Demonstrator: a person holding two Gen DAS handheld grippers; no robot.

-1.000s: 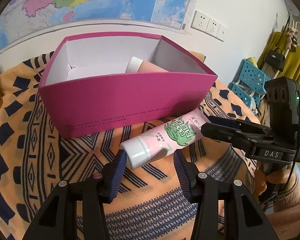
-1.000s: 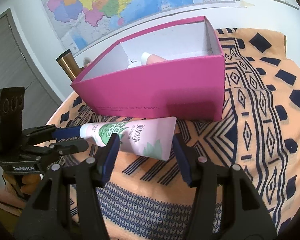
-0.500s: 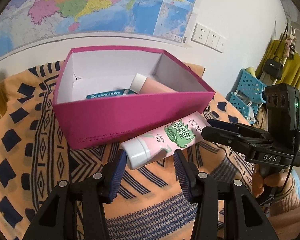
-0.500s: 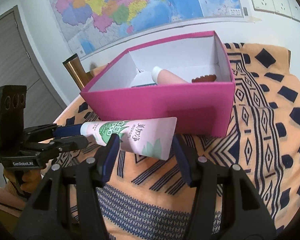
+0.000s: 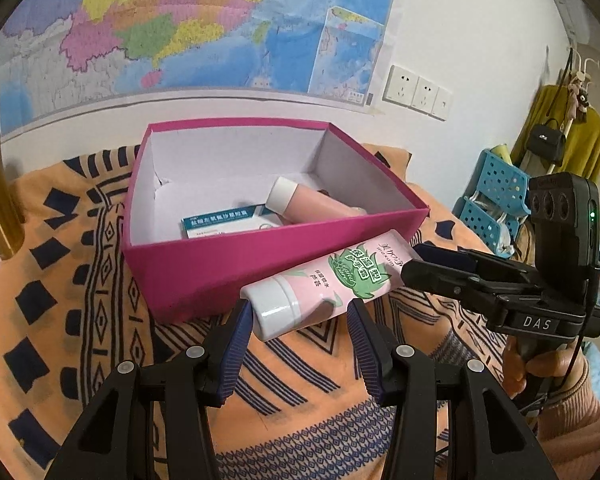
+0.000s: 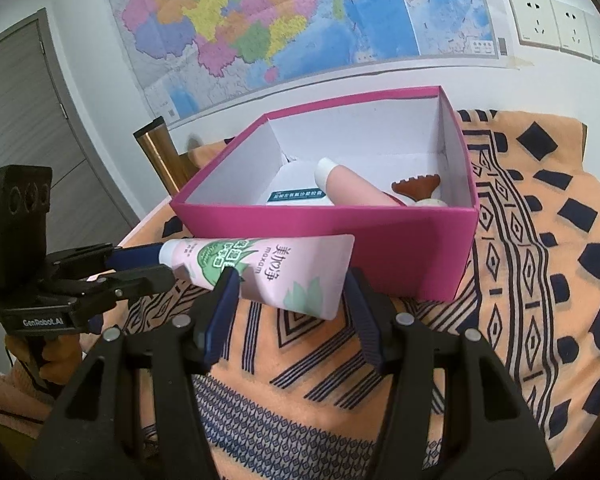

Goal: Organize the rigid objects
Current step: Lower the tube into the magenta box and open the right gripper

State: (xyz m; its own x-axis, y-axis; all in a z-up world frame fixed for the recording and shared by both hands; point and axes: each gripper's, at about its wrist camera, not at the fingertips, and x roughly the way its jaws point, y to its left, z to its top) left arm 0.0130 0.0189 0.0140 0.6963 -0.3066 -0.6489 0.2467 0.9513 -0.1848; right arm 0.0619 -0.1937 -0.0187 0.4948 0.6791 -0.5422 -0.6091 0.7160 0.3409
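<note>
1. Reading the writing first: the pink hand-cream tube point(image 5: 328, 284) carries green Chinese characters over a leaf drawing, with "maxam" in small letters beside them.
2. A white-and-teal carton point(image 5: 224, 222) inside the magenta box point(image 6: 420, 256) has a line of white Chinese characters on its teal band, too small to read.
3. The right gripper point(image 6: 288, 276) shows "DAS" on its black body in the left wrist view; the left gripper point(image 5: 298, 312) shows "GenRobot.AI" in the right wrist view.
4. The tube is carried between the two tools, clear of the cloth, just in front of the box's near wall: the left gripper is clamped on the white-capped end, the right gripper on the flat crimped end.
5. Also lying in the box are a peach-coloured tube point(image 6: 352, 190) with a white cap and a brown comb-like piece point(image 6: 416, 184) at the right corner.
6. The box stands open on an orange cloth point(image 6: 540, 280) printed with dark blue diamonds and stripes.
7. A coloured map point(image 6: 300, 20) hangs on the white wall behind, with white wall sockets point(image 6: 556, 26) to its right.
8. A grey door point(image 6: 24, 120) stands at the left; a blue perforated rack point(image 5: 496, 200) and a mustard garment point(image 5: 580, 144) with a black bag are at the right.
</note>
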